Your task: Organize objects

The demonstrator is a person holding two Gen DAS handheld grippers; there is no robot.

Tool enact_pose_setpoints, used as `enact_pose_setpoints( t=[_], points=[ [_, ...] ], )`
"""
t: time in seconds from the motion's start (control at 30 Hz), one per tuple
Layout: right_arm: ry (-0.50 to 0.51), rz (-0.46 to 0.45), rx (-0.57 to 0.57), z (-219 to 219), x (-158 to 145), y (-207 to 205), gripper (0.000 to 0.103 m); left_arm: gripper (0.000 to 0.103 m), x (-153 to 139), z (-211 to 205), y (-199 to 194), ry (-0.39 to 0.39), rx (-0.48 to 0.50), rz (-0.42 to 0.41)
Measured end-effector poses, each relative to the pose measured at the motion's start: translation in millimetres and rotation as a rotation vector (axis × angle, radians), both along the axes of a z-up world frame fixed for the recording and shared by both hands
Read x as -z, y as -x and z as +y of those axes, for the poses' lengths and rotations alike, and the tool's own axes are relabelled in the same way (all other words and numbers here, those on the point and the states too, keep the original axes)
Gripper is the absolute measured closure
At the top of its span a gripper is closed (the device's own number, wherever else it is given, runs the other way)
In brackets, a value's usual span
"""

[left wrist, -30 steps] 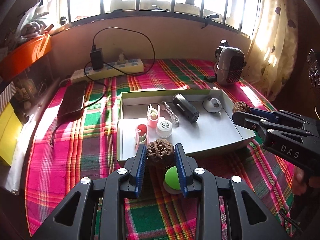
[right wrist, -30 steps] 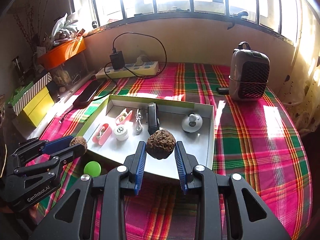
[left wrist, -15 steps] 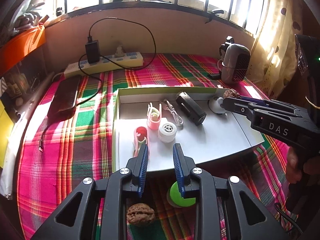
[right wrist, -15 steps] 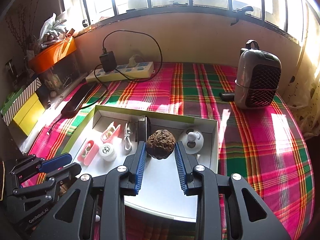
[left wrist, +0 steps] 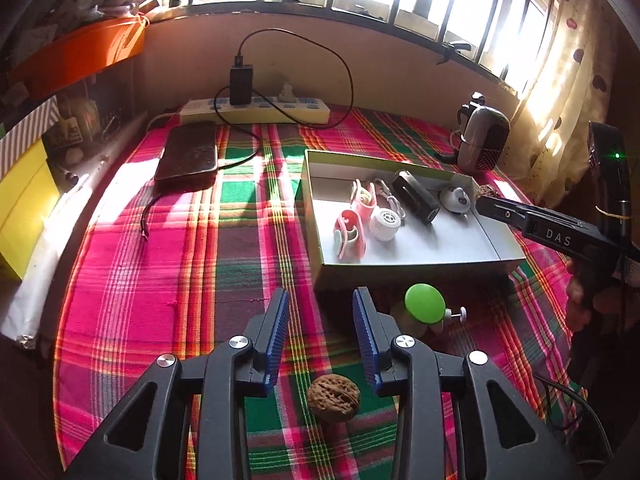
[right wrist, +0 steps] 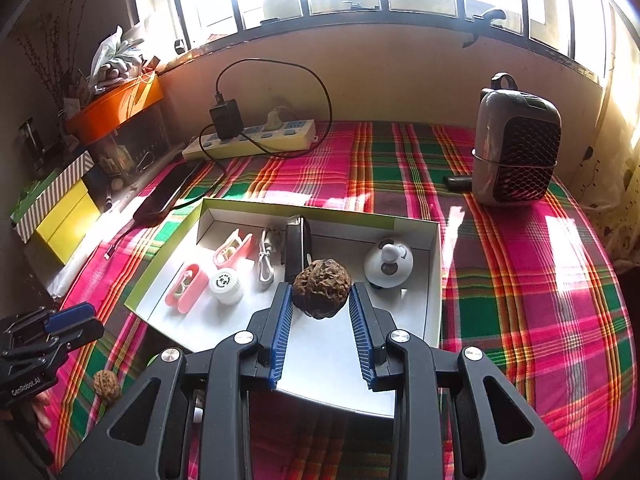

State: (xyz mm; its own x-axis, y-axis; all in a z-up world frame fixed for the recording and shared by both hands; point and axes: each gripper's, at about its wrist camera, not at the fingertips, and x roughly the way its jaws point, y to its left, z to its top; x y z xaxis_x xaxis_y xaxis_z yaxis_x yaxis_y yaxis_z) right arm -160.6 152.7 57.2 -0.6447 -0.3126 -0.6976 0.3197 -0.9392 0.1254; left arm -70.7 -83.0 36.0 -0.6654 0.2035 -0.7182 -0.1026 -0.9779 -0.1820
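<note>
Two walnuts are visible. The right gripper [right wrist: 320, 302] pinches one walnut [right wrist: 322, 288] between its jaws above the white box [right wrist: 436, 280]. The left gripper [left wrist: 320, 312] has just been opening, its jaws spread with nothing between them; the second walnut [left wrist: 334, 398] lies on the plaid cloth [left wrist: 180, 280] at lower centre.

Left gripper [left wrist: 320, 312]: angled downward, blue-padded jaws spread apart and just been opening, nothing between the pads.
Right gripper [right wrist: 320, 300]: angled downward, jaws closed partway, both pads pressing a walnut [right wrist: 322, 294] at the tips.
A hand [left wrist: 588, 300] grasps the right gripper's handle.
</note>
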Motion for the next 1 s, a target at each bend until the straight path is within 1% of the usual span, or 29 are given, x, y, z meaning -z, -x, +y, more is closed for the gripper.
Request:
enact_pose_setpoints(
  t=[0.13,0.23,0.33,0.43,0.53,0.6,0.73,0.8,0.87,1.0],
  points=[
    [0.007,0.008,-0.011,-3.5,-2.6,-6.4,0.072,0.070,8.3,6.7,-13.8,0.019,0.030,-0.034],
    [0.009,0.015,-0.020,-6.2,-4.4,-11.9,0.072,0.069,16.1,10.8,-21.9,0.069,0.019,-0.047],
    [0.015,0.015,-0.022,-7.4,-4.9,-15.6,0.072,0.066,22.5,14.4,-25.4,0.102,0.019,-0.053],
    [0.009,0.017,-0.028,-9.3,-5.3,-18.6,0.072,0.066,24.7,15.3,-24.2,0.103,0.027,-0.058],
    [0.011,0.016,-0.026,-8.8,-5.0,-20.0,0.072,0.066,28.8,12.7,-21.2,0.070,0.014,-0.079],
    [0.012,0.013,-0.022,-7.7,-4.0,-21.2,0.072,0.066,34.4,13.1,-19.5,0.083,0.000,-0.099],
    [0.007,0.010,-0.023,-6.6,-3.1,-22.4,0.072,0.066,34.8,13.0,-19.5,0.080,-0.014,-0.097],
    [0.005,0.007,-0.020,-5.9,-2.7,-22.0,0.072,0.068,34.4,12.9,-18.3,0.077,-0.019,-0.096],
    [0.005,0.006,-0.019,-5.6,-2.5,-22.1,0.072,0.072,34.3,12.1,-17.5,0.079,-0.021,-0.094],
    [0.003,0.006,-0.018,-5.1,-2.5,-22.3,0.072,0.072,32.5,11.1,-16.7,0.082,-0.026,-0.087]
  ],
)
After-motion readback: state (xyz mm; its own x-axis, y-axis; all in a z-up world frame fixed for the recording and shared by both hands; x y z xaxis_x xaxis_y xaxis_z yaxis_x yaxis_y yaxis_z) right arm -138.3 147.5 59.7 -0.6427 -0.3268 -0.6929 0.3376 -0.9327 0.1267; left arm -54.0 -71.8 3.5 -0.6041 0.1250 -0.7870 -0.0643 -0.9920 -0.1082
